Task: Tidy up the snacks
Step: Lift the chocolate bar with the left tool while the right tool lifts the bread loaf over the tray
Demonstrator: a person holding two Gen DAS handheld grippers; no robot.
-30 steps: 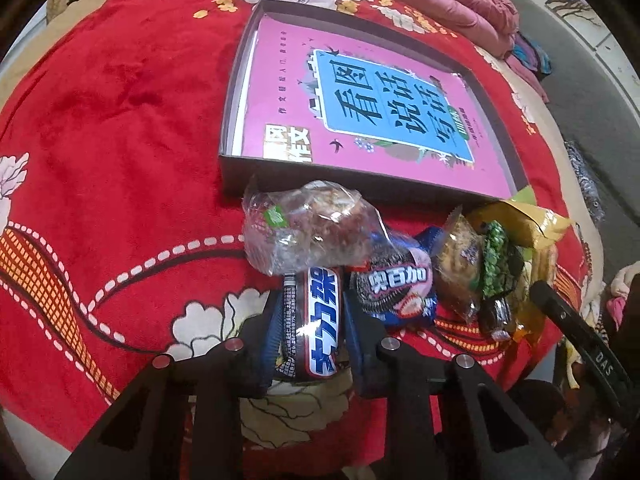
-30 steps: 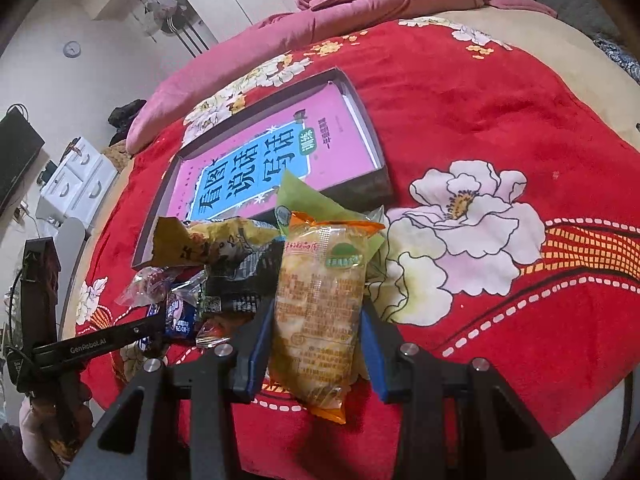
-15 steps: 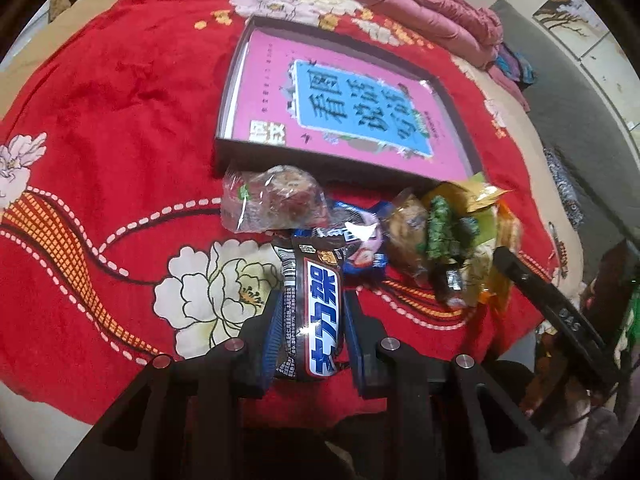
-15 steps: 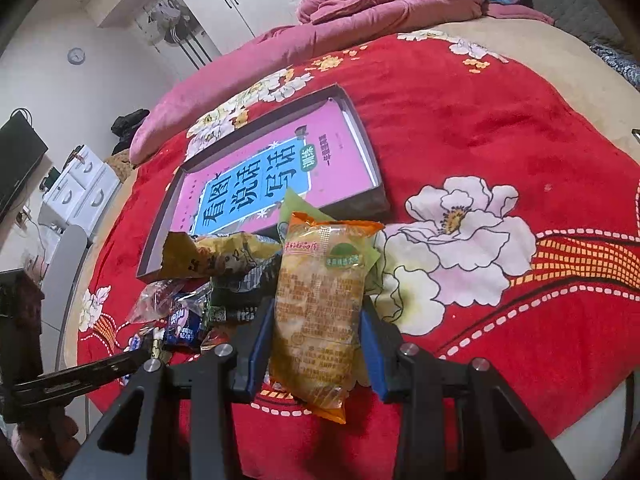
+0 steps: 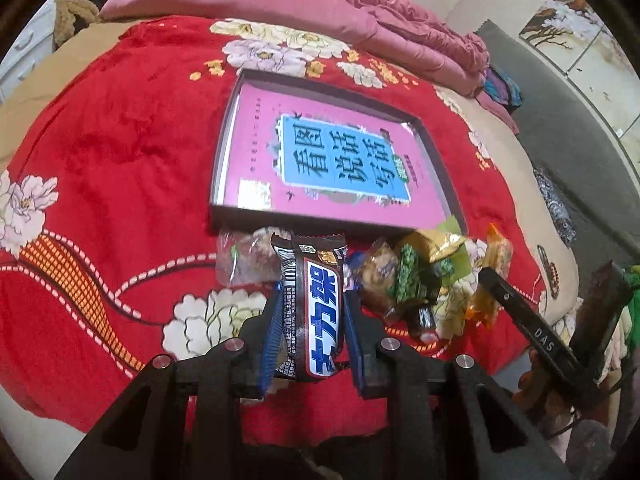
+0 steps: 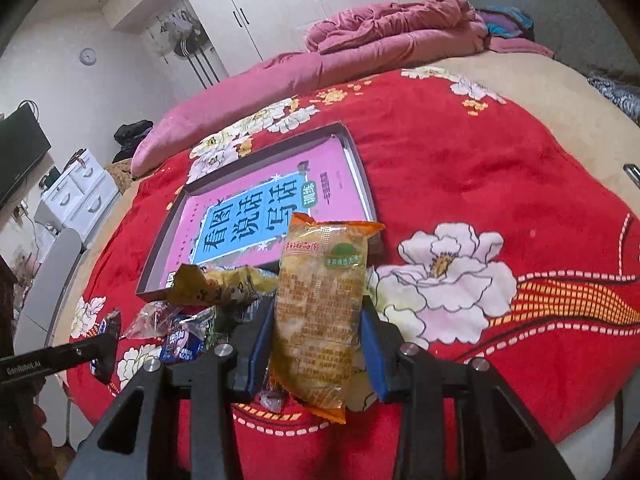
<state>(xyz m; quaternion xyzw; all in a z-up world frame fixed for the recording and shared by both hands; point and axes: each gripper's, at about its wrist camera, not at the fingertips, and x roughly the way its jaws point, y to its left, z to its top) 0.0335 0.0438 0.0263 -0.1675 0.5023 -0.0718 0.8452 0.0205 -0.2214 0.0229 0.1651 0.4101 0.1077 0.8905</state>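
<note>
My left gripper (image 5: 314,300) is shut on a dark chocolate bar (image 5: 316,304) with blue-and-white lettering, held above the red bedspread. My right gripper (image 6: 318,320) is shut on an orange-yellow snack packet (image 6: 320,308), also lifted. A shallow dark tray (image 5: 224,148) with a pink and blue printed bottom lies beyond both; it also shows in the right wrist view (image 6: 362,176). A pile of loose snacks (image 5: 420,280) lies just in front of the tray, with a clear bag (image 5: 244,260) at its left end. The right gripper shows in the left wrist view (image 5: 532,320).
A red flowered blanket (image 5: 100,168) covers the bed. A crumpled pink quilt (image 6: 380,40) lies along the far side. The bed's near edge runs just below both grippers. A white drawer unit (image 6: 76,196) stands left of the bed.
Both grippers have risen and pulled back from the snack pile, each carrying its snack. The tray and pile now look smaller and farther away.
</note>
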